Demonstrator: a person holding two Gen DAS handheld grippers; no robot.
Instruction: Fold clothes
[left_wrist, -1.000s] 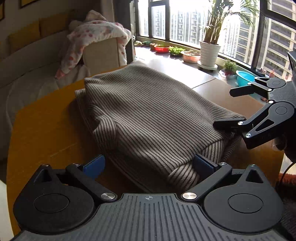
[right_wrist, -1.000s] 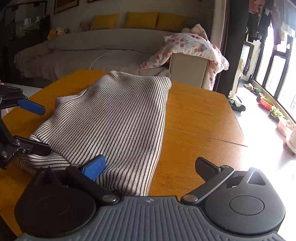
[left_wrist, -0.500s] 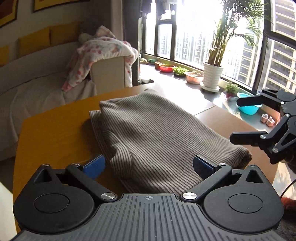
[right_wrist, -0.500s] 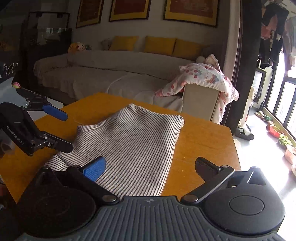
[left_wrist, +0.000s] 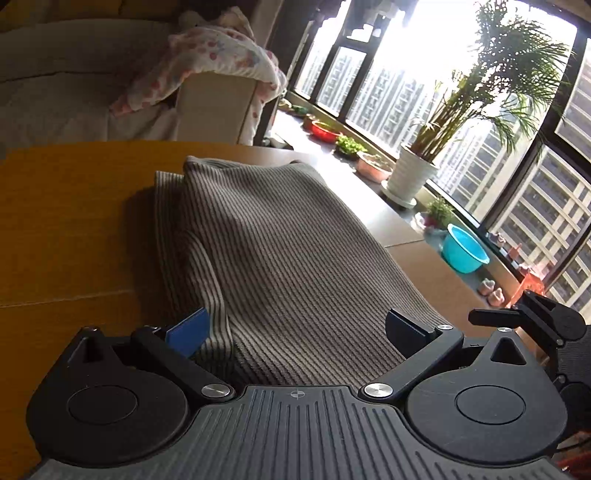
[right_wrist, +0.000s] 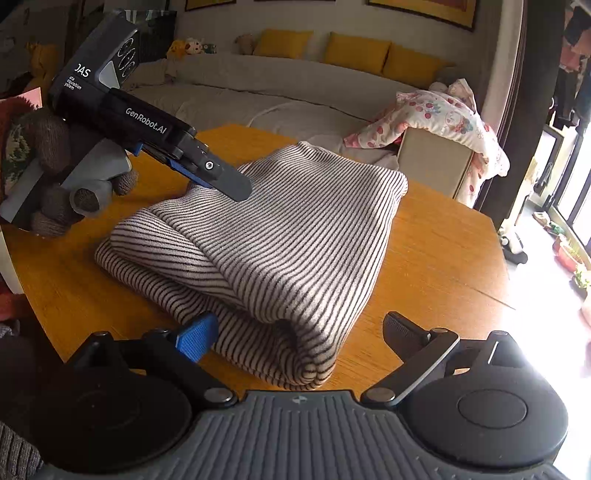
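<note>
Striped knit sweater (right_wrist: 280, 236) lay folded into a thick bundle on the orange wooden table (right_wrist: 436, 258), near the front edge, doubled fold toward the cameras.

Right gripper (right_wrist: 295, 332) sat low just in front of the bundle, jaws wide and closing slightly. The folded corner lay between the blue pad (right_wrist: 195, 338) and the black finger (right_wrist: 402, 328), closer to the blue one; pads not pressing, nothing held.

Left gripper (left_wrist: 295, 328) jaws stood wide apart, the sweater's near edge between them, cloth just beside the blue pad (left_wrist: 186, 332); no grip seen. In the right wrist view its fingers hung above the bundle's far left side, held by a gloved hand (right_wrist: 62, 173).

Around: grey sofa (right_wrist: 258, 92) with yellow cushions (right_wrist: 354, 51) behind the table, floral blanket (right_wrist: 439, 114) draped over a box-like piece beyond the far table edge. Window ledge to the side carried a potted palm (left_wrist: 413, 177), red bowl (left_wrist: 325, 129), turquoise basin (left_wrist: 465, 253). Table around the sweater was bare wood.
</note>
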